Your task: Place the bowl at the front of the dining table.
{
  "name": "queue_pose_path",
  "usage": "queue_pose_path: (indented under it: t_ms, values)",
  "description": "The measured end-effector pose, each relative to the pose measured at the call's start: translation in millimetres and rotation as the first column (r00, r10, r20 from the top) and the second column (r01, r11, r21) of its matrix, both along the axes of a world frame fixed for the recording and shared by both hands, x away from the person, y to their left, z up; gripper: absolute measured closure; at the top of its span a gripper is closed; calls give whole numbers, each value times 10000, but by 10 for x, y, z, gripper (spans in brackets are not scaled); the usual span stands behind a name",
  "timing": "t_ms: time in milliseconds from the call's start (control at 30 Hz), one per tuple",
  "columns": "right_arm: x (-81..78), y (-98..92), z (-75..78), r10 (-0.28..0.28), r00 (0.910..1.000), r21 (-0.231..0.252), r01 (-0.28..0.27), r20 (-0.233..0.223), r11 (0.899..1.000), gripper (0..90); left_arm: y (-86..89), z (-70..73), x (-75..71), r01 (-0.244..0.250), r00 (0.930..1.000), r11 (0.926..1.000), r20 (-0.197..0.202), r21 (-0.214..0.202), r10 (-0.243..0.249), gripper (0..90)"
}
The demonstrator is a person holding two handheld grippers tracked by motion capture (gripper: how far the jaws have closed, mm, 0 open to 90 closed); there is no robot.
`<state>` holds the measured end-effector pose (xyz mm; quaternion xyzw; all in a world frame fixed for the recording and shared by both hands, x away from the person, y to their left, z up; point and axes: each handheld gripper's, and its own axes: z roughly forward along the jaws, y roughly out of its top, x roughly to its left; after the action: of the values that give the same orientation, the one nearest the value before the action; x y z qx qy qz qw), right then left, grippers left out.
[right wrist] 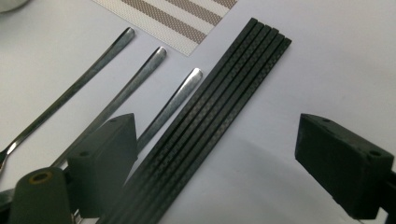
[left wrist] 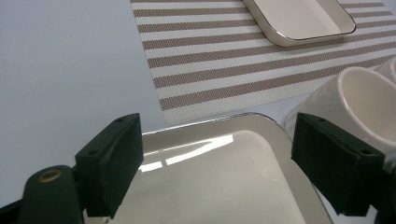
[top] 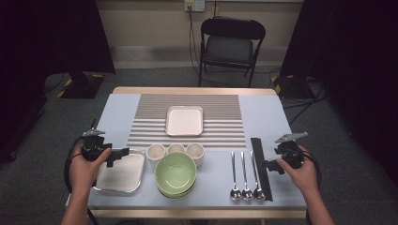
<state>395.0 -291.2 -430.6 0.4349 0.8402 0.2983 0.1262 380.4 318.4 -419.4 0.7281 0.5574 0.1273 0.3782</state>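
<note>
Dim room, grey floor, black folding chair point(top: 232, 44) behind bench point(top: 117, 110) with pale blue top, striped mat point(top: 145, 119) across middle. Left tool point(left wrist: 217, 161) jaws spread wide, nothing gripped, hovering over far edge of shiny metal tray point(left wrist: 219, 186), white cup point(left wrist: 359, 100) just beside. Right tool point(right wrist: 224, 163) also wide open, empty, over black chopsticks point(right wrist: 219, 100); three spoons point(right wrist: 140, 81) just left. Hands low at near edge, tools pointing inward.

Each black hand-held gripper point(top: 123, 153) carries blocky screwed jaws, a grey three-cornered plate and a trailing black cable.
</note>
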Motion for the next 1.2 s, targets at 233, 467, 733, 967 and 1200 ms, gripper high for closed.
queue_pose_path:
  t_ms: [233, 467, 733, 967, 1200]
  values:
    - [51, 106, 52, 219, 9997, -34, -218, 58, 9998, 123, 15, -14, 0, -73, 10000, 10000, -55, 28, 73, 165]
    - [85, 187, 85, 382, 9992, -46, -382, 85, 9993, 123, 20, -21, -3, -64, 10000, 10000, -73, 27, 64, 165]
    - [119, 269, 118, 561, 9984, 13, -561, 67, 9984, 123, 23, -16, -5, -48, 10000, 9999, -55, 99, 49, 164]
    - [134, 345, 140, 721, 9974, 34, -721, 20, 9974, 125, -6, -31, -2, -13, 9999, 9999, -110, 150, 15, 164]
    - [151, 414, 157, 878, 9961, 62, -878, -8, 9961, 126, -3, -45, -5, -73, 9998, 9998, -158, 191, 76, 164]
